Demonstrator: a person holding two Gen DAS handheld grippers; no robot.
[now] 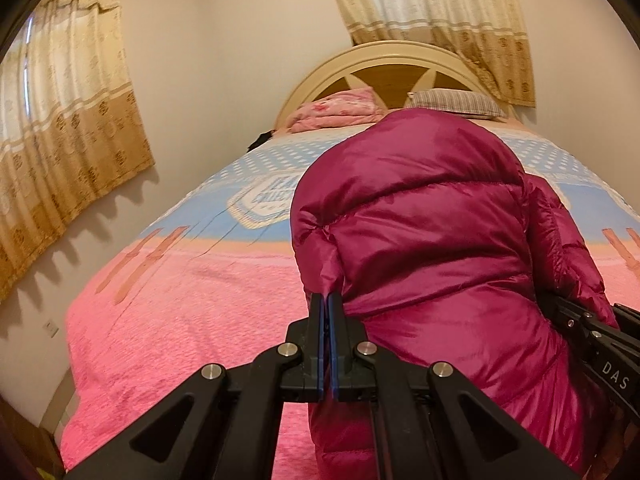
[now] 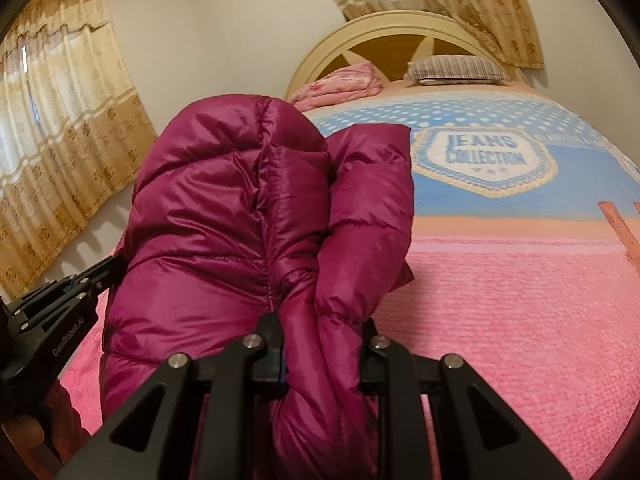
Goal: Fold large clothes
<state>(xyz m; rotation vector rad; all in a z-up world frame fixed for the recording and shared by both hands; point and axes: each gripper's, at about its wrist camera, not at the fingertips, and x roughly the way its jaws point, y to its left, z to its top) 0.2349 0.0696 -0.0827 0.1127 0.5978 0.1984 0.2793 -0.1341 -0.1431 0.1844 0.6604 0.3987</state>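
Right at your lens, the left hand-held gripper (image 1: 328, 300) is pressed together on a thin pinch of the magenta down jacket (image 1: 420, 220), while the right hand-held gripper (image 2: 324, 344) clamps a thick puffy roll of the same jacket, its jaws held partly apart by the padding. The jacket hangs between the two, bulging up ahead of both and partly draped onto the bed (image 2: 520, 300).

To fold well, I'd judge you should keep both grips level and the span taut — slippery quilted fabric slumps otherwise — then lay the far edge down first and let air press out. The thin left pinch looks likelier to slip.

Beyond the grippers lie a pink and blue bedspread (image 1: 180, 280), two pillows and an arched headboard (image 1: 360, 60); curtains (image 1: 60, 100) hang left and behind.
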